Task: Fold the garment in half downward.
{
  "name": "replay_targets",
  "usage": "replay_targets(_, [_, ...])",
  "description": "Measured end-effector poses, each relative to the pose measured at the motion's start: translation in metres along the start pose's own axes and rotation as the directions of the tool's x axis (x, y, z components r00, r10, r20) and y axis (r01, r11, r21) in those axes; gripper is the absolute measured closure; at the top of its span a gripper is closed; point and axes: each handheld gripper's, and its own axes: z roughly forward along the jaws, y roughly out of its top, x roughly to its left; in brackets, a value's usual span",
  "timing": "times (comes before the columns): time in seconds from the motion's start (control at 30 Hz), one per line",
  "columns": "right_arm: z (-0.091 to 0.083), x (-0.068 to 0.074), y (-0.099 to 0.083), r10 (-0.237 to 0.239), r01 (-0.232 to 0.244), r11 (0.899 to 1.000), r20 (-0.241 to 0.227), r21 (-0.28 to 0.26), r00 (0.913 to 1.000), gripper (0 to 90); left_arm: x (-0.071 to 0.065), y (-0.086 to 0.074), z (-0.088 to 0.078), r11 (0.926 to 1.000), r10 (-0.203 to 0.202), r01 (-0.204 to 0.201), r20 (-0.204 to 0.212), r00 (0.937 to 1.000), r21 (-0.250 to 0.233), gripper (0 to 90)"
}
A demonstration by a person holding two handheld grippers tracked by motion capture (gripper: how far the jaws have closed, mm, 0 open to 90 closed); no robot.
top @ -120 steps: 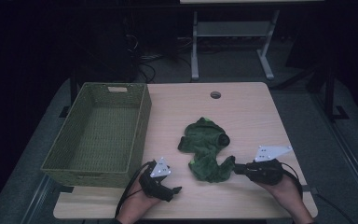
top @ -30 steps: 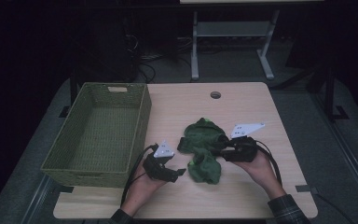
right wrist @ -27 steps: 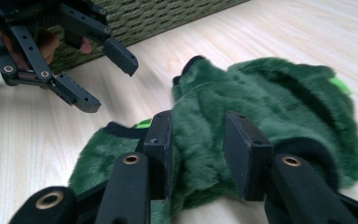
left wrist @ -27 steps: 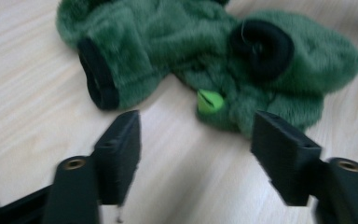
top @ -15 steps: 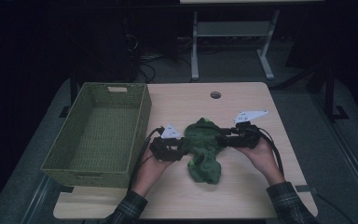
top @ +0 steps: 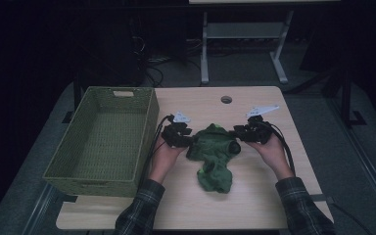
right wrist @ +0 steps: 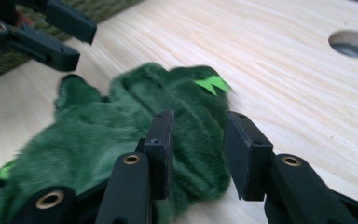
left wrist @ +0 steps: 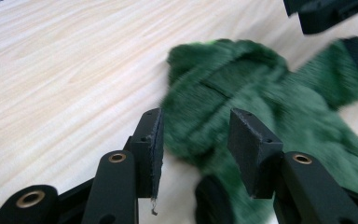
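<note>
High view: I see the green plush toy [top: 214, 155] lying at the centre of the frame on the wooden table [top: 254, 196], its long axis running from the upper middle down toward the lower middle. My left gripper [top: 185, 139] sits at the toy's upper left edge and my right gripper [top: 237, 136] at its upper right edge, the two facing each other across the toy's upper part. Both are about equally near it. The green woven basket [top: 63, 164] stands empty at the left of the frame, just beside my left hand [top: 164, 156].

Left gripper view: the jaws stand apart, with a fold of green plush between the pads [left wrist: 154, 140] in the lower middle of the frame; the fur is blurred, and I cannot tell whether either pad touches it. The toy spreads from there to the upper right, where the other gripper's black jaws [left wrist: 326, 13] show at the top edge.

Right gripper view: these jaws also stand apart, astride the near edge of the toy at the lower centre. The left pad [right wrist: 164, 140] lies against the fur, the right over bare table. A small bright green tag [right wrist: 211, 84] sits above them. I judge that closing either pair would catch plush.
</note>
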Motion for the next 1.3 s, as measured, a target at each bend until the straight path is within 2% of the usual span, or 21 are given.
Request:
replay_targets(0.1, [0.008,-0.005,-0.001,0.004,-0.004,1.0,0.01,0.021,0.9999,62.7,0.002,0.0,0.006,1.0,-0.003,0.003,-0.002,1.0,0.004,55.0])
replay_targets(0.17, [0.017,-0.009,-0.003,0.02,-0.021,0.999,0.024,0.041,0.9995,62.7,0.006,0.0,0.017,0.9998,0.006,-0.006,-0.018,0.9998,0.02,55.0])
replay_targets(0.4, [0.032,-0.017,-0.01,0.045,-0.048,0.994,0.035,0.098,0.9984,63.4,0.014,-0.006,0.037,0.9982,-0.024,0.024,0.006,0.9997,0.056,54.9])
replay_targets(0.63, [0.042,-0.022,-0.018,0.057,-0.06,0.988,0.026,0.144,0.998,68.5,0.015,-0.01,0.044,0.9961,-0.019,0.017,0.021,0.9996,0.087,60.0])
replay_targets(0.8, [0.043,-0.022,-0.019,0.053,-0.056,0.988,0.024,0.147,0.9983,81.4,0.016,-0.012,0.046,0.9948,-0.024,0.019,0.043,0.9988,0.1,70.7])
replay_targets(0.83, [0.043,-0.022,-0.019,0.049,-0.052,0.988,0.024,0.148,0.9985,83.0,0.017,-0.012,0.046,0.9947,-0.019,0.014,0.049,0.9986,0.102,74.9])
replay_targets(0.97, [0.041,-0.021,-0.018,0.042,-0.044,0.99,0.016,0.134,0.999,85.3,0.017,-0.012,0.047,0.994,-0.045,0.037,0.07,0.9966,0.103,84.7])
replay_targets(1.1, [0.04,-0.02,-0.017,0.044,-0.045,0.991,0.011,0.123,0.999,86.2,0.018,-0.012,0.045,0.9936,-0.047,0.039,0.072,0.9963,0.106,86.8])
replay_targets(1.3, [0.035,-0.022,-0.016,0.049,-0.049,0.995,-0.001,0.092,0.9988,87.3,0.019,-0.008,0.038,0.9965,-0.041,0.036,0.065,0.997,0.076,87.8])
